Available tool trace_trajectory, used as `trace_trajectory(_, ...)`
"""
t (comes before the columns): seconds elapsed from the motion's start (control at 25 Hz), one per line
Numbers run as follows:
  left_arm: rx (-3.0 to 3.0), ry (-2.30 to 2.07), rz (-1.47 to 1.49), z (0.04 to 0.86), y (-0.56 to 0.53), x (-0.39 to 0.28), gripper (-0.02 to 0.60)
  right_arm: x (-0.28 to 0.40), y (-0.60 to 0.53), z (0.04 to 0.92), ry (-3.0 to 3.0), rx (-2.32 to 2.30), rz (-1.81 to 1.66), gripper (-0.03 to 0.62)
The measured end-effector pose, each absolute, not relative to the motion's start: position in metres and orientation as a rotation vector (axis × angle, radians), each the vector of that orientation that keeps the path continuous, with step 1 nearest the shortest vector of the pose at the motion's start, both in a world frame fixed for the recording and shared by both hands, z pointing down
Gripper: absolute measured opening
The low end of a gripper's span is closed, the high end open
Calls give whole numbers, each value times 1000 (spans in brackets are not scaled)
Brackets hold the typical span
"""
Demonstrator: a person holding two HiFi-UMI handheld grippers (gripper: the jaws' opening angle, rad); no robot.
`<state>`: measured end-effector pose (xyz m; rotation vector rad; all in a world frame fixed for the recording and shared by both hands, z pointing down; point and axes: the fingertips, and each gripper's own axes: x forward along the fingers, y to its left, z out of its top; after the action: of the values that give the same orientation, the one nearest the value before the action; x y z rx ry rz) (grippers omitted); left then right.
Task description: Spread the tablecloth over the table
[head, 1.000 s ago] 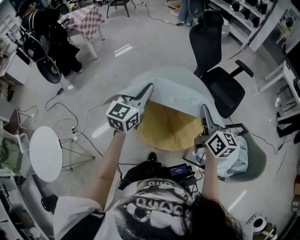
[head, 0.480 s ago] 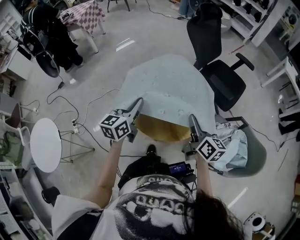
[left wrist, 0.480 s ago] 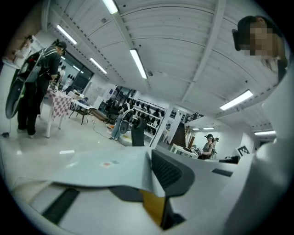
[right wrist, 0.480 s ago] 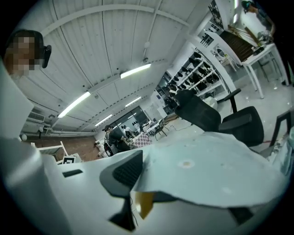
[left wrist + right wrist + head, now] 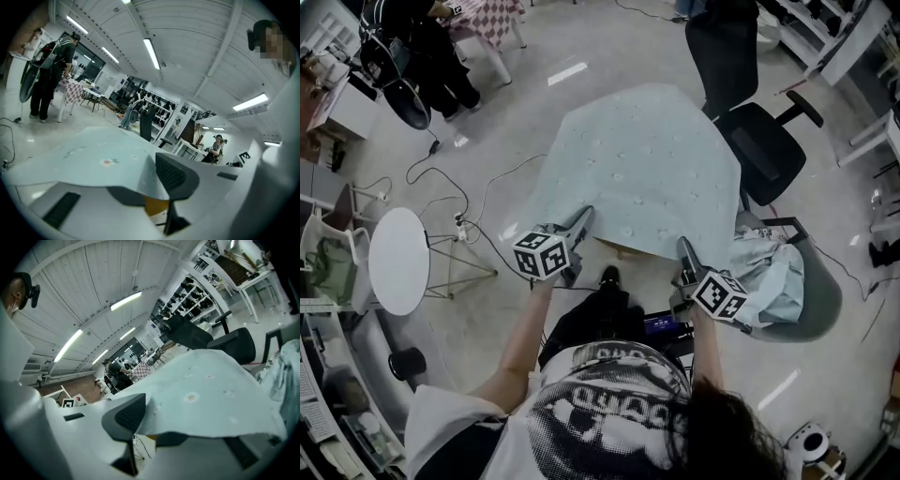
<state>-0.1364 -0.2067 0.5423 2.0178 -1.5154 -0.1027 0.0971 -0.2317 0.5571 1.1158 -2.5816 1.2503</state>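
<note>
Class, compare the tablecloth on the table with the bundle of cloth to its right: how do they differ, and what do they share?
The tablecloth lies spread out almost flat; the bundle of cloth is crumpled into a heap. The tablecloth covers nearly all the table; the bundle sits off it, lower down. The tablecloth shows a far wider surface than the bundle. Both are pale blue fabric.
</note>
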Motion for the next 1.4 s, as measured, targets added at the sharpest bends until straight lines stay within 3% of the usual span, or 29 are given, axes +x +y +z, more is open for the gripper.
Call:
trace_trajectory(0.12, 1971, -1511, -36, 570, -187, -129, 69, 103, -216, 585, -2501, 1088, 1209, 63)
trace_trajectory(0.36, 2027, -1603, 549, 629, -172, -103, 51, 95, -202, 623, -2399, 1048, 972, 38)
trace_trajectory(1.08, 1835, -1652, 659, 699, -144, -111, 41, 98, -165, 695, -2301, 1057, 1258, 28)
trace_trajectory(1.4, 1810, -1665, 733, 703, -141, -105, 59, 108, -138, 716, -2237, 978, 1280, 79)
